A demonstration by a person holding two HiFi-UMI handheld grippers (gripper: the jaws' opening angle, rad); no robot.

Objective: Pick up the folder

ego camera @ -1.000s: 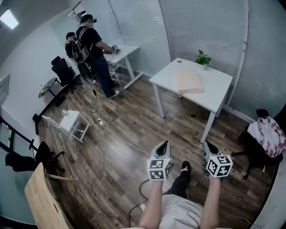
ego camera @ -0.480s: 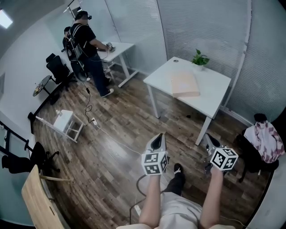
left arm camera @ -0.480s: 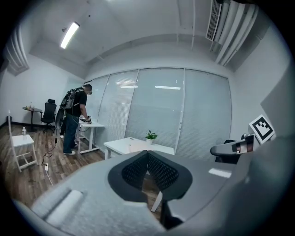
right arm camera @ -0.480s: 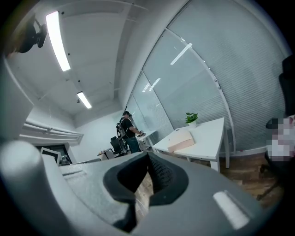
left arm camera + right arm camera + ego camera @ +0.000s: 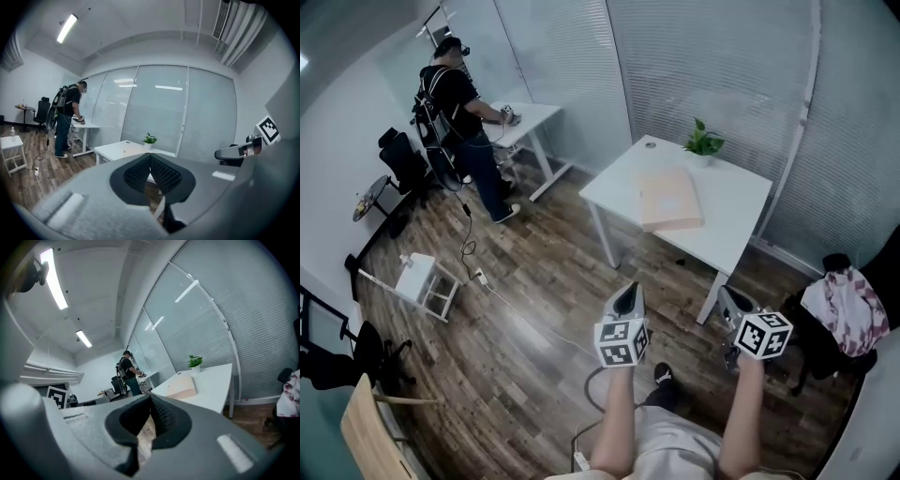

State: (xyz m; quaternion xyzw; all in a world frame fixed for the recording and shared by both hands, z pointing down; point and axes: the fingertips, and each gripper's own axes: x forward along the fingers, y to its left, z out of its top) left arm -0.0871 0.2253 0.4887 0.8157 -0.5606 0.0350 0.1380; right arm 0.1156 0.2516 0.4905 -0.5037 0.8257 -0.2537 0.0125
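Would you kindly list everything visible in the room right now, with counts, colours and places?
folder: one, pale tan, flat on the white table
white table: one, white, mid-room, ahead of the grippers
potted plant: one, green in a white pot, at the table's far edge
desk: one, white, upper left
other person: one, dark clothes, standing at the desk
office chair: one, black, behind that person
floor: one, brown wood planks
side table: one, white, on the floor at left
patterned cloth: one, pink and white, right edge
wooden board: one, pale wood, lower left corner
left gripper: one, grey, shut, empty
right gripper: one, grey, shut, empty
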